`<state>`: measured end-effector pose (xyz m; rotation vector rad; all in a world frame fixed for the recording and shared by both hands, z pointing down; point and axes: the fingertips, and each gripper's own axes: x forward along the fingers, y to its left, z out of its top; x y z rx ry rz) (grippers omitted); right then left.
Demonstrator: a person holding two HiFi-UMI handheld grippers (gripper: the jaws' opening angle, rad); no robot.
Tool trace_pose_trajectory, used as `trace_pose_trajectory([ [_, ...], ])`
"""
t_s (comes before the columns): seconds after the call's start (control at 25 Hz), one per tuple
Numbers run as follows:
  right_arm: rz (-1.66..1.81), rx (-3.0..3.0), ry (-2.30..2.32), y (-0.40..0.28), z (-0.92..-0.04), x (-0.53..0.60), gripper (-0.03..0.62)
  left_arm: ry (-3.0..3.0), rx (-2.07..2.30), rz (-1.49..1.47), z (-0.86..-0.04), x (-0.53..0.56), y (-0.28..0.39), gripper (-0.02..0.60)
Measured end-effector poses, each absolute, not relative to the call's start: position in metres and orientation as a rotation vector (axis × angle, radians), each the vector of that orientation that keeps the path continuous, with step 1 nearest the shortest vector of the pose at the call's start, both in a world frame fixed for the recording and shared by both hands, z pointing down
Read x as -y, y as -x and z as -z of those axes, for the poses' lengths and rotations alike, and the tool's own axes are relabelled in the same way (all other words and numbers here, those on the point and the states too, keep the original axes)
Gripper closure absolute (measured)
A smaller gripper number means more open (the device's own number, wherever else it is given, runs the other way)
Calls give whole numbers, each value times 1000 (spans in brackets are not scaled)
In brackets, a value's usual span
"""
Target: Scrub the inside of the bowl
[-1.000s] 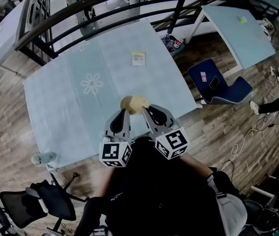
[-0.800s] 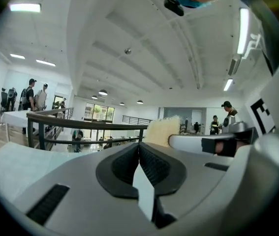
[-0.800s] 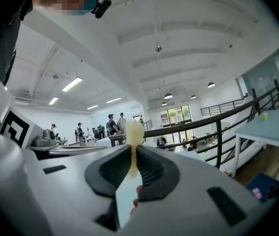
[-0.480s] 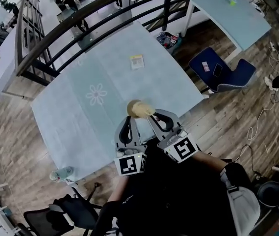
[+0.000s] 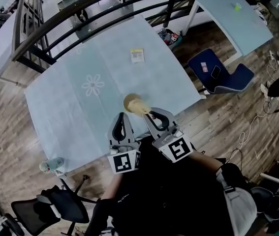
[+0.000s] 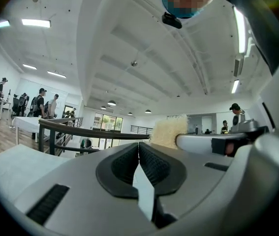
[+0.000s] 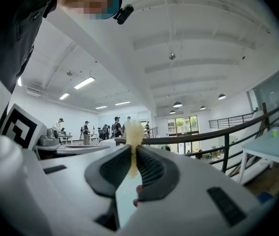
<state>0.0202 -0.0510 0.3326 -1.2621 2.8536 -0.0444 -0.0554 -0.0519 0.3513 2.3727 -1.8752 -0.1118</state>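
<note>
A small tan bowl sits on the pale blue table close to its near edge. My right gripper is just behind the bowl, shut on a pale yellow fibrous scrubber whose tuft reaches toward the bowl's rim. In the right gripper view the right gripper pinches the scrubber between its black pads. My left gripper hangs beside it, to the bowl's near left. Seen from its own camera, the left gripper is shut with nothing in it, and the scrubber shows to its right.
A yellow card lies at the table's far side and a flower print marks its middle. A black railing runs beyond the table. A blue chair stands to the right, a black office chair near left, and a bottle by the table's corner.
The head camera's view has shifted a little. Both grippers stay side by side at the bowl, the right one still holding the scrubber.
</note>
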Motion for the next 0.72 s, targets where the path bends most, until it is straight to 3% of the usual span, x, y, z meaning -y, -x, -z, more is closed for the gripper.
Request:
trace_pose_trajectory([
  [0.72,82,-2854,1319,-25,-340,60,557,-2360,1869,108,-357,60,58,566],
])
